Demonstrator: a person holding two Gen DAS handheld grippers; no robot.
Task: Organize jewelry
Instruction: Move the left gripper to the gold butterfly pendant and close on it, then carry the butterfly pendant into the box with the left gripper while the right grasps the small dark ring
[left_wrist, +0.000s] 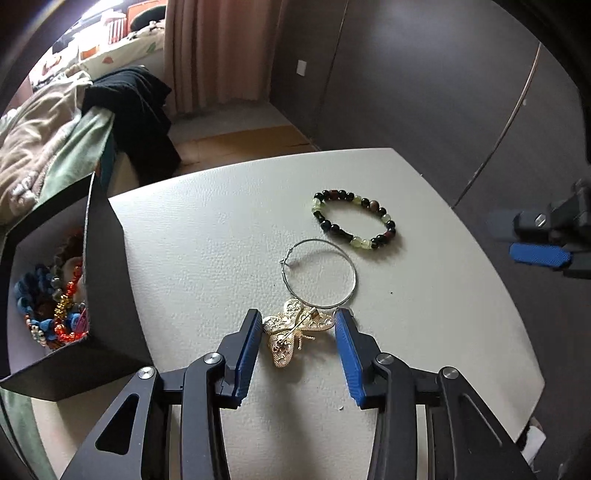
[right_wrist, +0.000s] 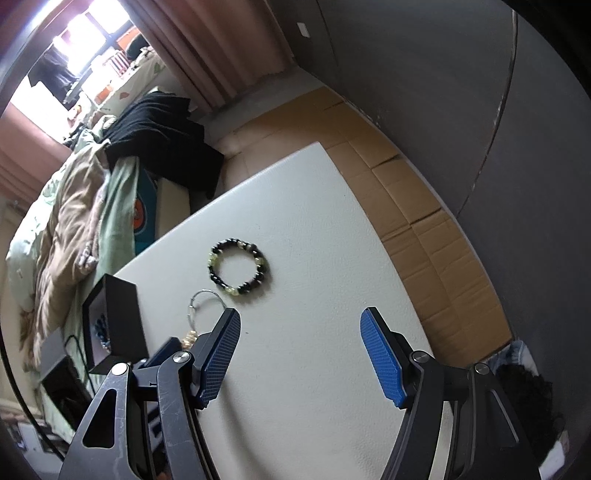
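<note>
A gold butterfly brooch (left_wrist: 295, 330) lies on the white table (left_wrist: 207, 243), between the open blue-padded fingers of my left gripper (left_wrist: 298, 319). A thin silver hoop (left_wrist: 320, 274) lies just beyond it and touches it. A dark and pale green bead bracelet (left_wrist: 355, 218) lies farther back; it also shows in the right wrist view (right_wrist: 240, 266). A black box (left_wrist: 92, 295) with several colourful pieces inside stands at the table's left. My right gripper (right_wrist: 300, 320) is open and empty above the table. The hoop (right_wrist: 206, 306) and brooch (right_wrist: 189, 339) are partly hidden behind its left finger.
The black box (right_wrist: 114, 325) stands at the table's left edge. A bed with rumpled blankets (right_wrist: 74, 206) and a black cloth (right_wrist: 162, 136) lies beyond. Cardboard (right_wrist: 417, 206) covers the floor to the right. My right gripper shows at the far right of the left wrist view (left_wrist: 543, 243).
</note>
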